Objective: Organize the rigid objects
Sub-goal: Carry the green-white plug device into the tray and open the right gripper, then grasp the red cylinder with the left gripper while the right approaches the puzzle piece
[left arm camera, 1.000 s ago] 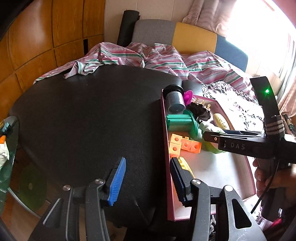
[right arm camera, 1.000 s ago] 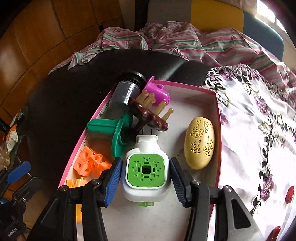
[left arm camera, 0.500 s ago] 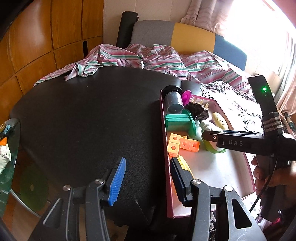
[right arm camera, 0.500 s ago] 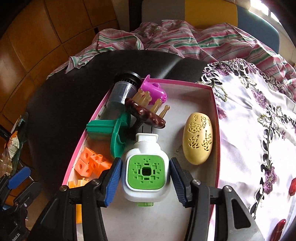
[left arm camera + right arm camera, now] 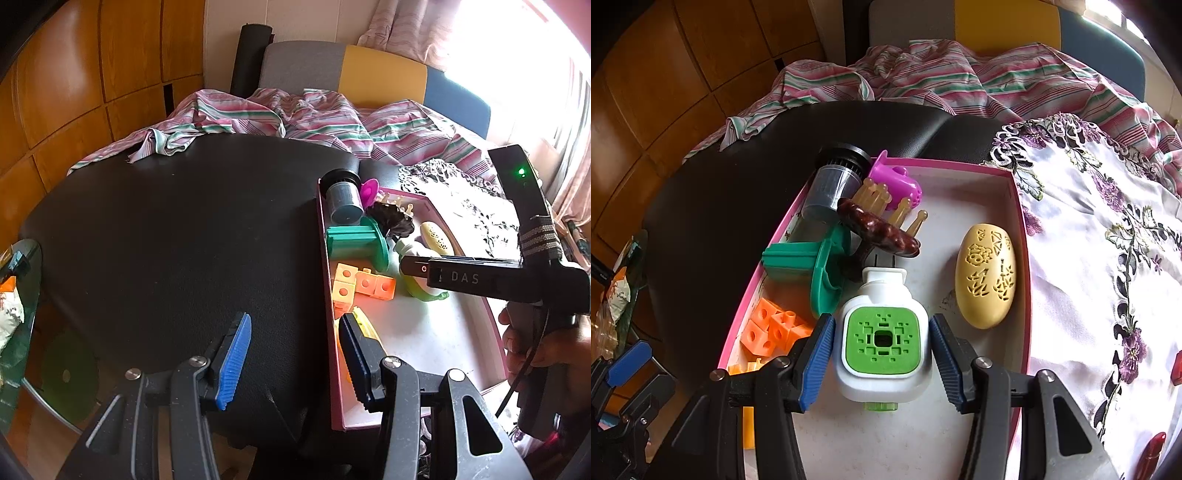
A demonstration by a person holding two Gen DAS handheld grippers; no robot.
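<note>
A pink-walled tray (image 5: 1021,229) on the black table holds a white plug-in device with a green face (image 5: 882,341), a yellow oval case (image 5: 986,275), orange cubes (image 5: 774,330), a green spool (image 5: 812,264), a dark cylinder (image 5: 833,184), a purple piece (image 5: 897,182) and a brown hair clip (image 5: 877,230). My right gripper (image 5: 882,363) is open with its pads on either side of the white device, small gaps showing. My left gripper (image 5: 295,360) is open and empty, straddling the tray's left wall (image 5: 327,288) near the front. The right gripper's body (image 5: 480,277) shows over the tray.
A striped cloth (image 5: 295,122) lies at the table's far edge before a chair (image 5: 369,74). A floral cloth (image 5: 1108,240) lies right of the tray, with a red lipstick (image 5: 1150,456) on it. A glass side table (image 5: 14,295) stands at the left.
Both views have pulled back and risen slightly. The right gripper's pads stay open around the white device, which has not moved in the tray.
</note>
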